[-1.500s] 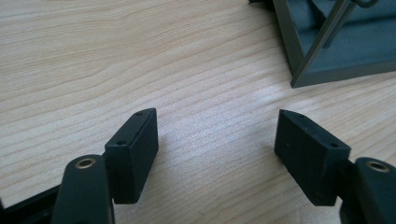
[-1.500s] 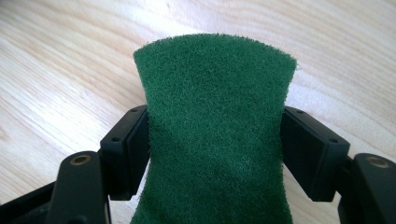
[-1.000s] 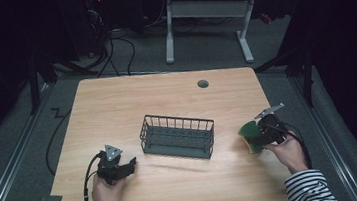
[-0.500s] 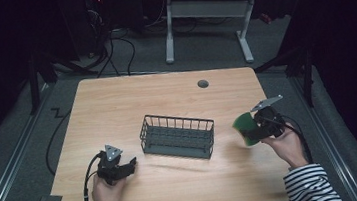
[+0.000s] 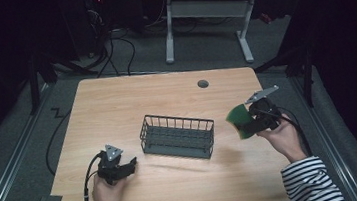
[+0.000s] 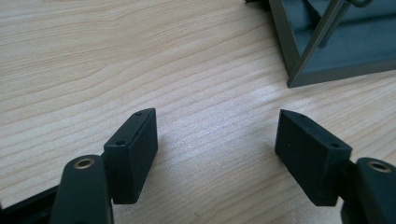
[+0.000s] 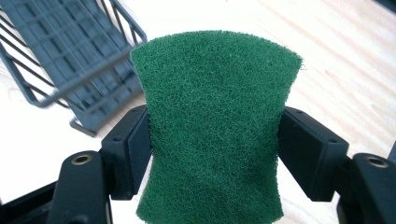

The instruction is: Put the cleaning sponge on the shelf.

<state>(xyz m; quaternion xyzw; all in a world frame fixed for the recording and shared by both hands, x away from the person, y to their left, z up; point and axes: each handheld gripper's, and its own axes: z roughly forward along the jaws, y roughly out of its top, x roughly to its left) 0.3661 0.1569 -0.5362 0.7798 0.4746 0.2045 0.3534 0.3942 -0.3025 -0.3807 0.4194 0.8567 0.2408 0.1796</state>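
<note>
Sponge [image 7: 212,126], dark green with a coarse fuzzy face and a yellow edge, sits pinched at its waist in the right hand-held gripper [image 5: 249,123], raised above the counter [image 5: 166,97] just right of the grey wire basket [image 5: 178,136]. Left hand-held gripper [image 6: 215,140] rests spread wide, holding nothing

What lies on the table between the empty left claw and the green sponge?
In the high view, the wire basket stands between the left claw and the green sponge.

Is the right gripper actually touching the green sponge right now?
Touching. The right gripper view shows both pads of the right gripper pressed into the sides of the green sponge, pinching it inward.
</note>
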